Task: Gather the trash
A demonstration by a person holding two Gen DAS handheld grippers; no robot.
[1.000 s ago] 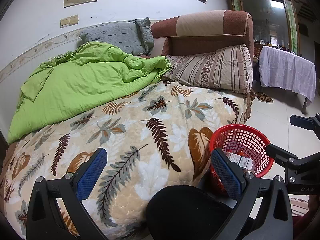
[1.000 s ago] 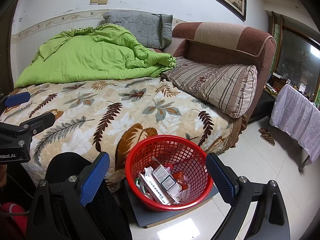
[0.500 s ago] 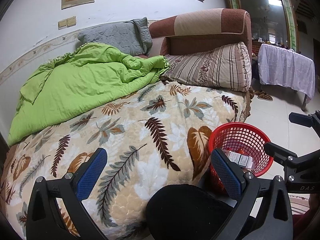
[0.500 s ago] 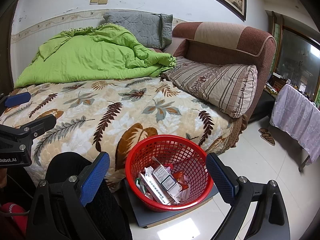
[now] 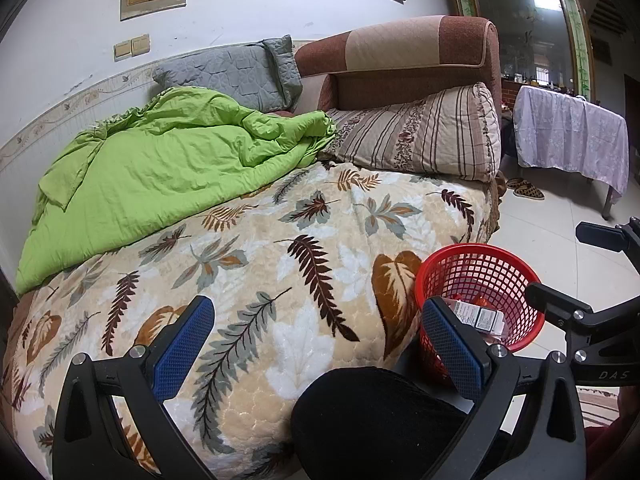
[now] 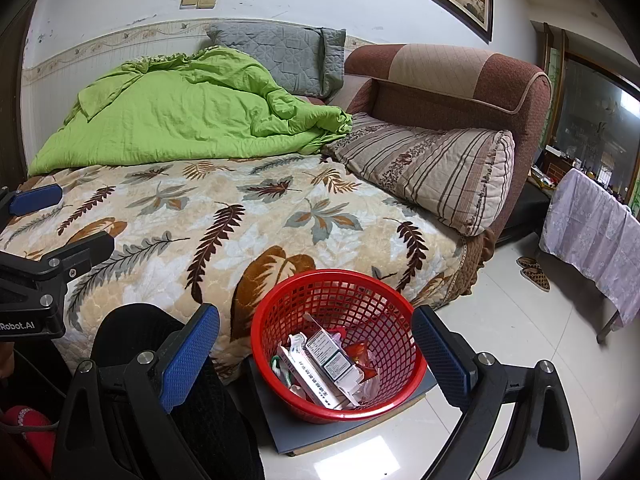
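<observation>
— Between the right gripper's blue pads, spread wide and holding nothing, sits the red basket on its grey board, close against the bed edge. The left gripper stands just as wide apart, empty too, over the leaf-print blanket.

— So where's the trash?

— All I can see of it is in the basket: a white carton, a longer flat box beside it, something red and crinkly, a few wrappers underneath. I can't count those; they overlap.

— And on the bed?

— Nothing loose that I can make out. One green quilt, one grey pillow, one striped bolster. Two slippers by the draped table.

— What could go wrong, then?

— The quilt is bunched, so a scrap could lie in a fold and get missed. That's my worry, not something I see. Also the basket is light mesh and stands near the board's edge. A finger catching its rim on the way past might tip it or push it off, and the boxes would spill onto the tiles. The person's dark knee crowds that corner as well.

— Two grippers, one basket?

— Yes, just that.
</observation>
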